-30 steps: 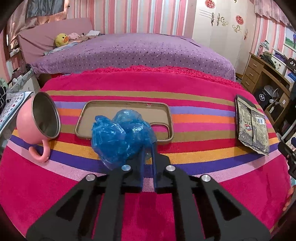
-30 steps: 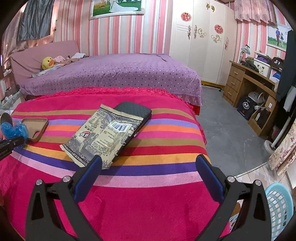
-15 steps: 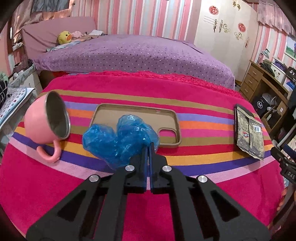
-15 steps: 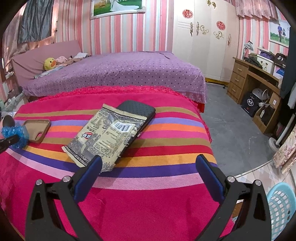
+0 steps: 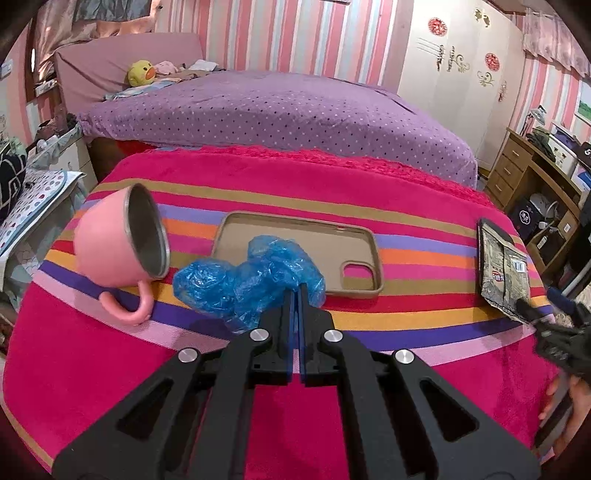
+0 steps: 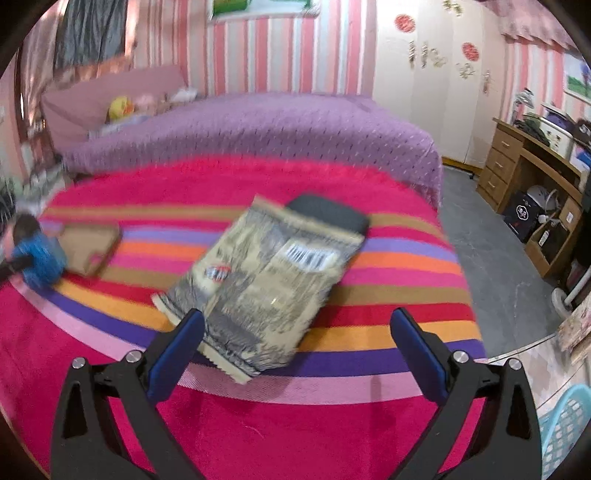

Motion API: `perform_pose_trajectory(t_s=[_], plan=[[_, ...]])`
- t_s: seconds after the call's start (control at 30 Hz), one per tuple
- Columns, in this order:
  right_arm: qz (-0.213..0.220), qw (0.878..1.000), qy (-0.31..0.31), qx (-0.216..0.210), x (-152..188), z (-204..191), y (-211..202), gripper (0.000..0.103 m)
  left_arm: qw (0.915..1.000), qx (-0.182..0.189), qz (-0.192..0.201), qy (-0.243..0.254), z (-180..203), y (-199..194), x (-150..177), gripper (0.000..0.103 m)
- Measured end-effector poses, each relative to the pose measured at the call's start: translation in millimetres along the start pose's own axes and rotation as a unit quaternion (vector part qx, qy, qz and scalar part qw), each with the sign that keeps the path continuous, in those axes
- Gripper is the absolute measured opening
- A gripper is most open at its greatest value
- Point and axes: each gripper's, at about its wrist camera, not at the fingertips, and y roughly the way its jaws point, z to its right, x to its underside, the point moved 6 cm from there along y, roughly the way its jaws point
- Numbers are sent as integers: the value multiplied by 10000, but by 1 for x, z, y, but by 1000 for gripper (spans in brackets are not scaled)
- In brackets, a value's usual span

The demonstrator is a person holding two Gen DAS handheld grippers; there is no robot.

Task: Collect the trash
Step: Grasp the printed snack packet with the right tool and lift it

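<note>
Left claw pressed together, blue plastic wad pinched. Right claw spread, jaws just narrowed slightly, snack wrapper between them, toward 11 o'clock, untouched.

Pink and white striped walls close in the bedroom. A bed under a purple dotted cover fills the middle, with a mauve headboard and a yellow duck toy at its far end. In front lies a bright pink striped blanket. A white wardrobe with red ornaments stands to the right, next to a wooden desk with drawers. The floor is grey. A framed picture hangs above.
</note>
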Motion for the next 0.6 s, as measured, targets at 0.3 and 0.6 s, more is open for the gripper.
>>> perform_pose_trajectory(t_s=[0.3,0.6], plan=[[124,9982,-274,-517,4,-17,-6,11,10000,-84,-29,-6,-8,-6,7,0],[684,9931,254,-921,11,8,-47,6,9998,40,180,-32,-10,-32,13,0]])
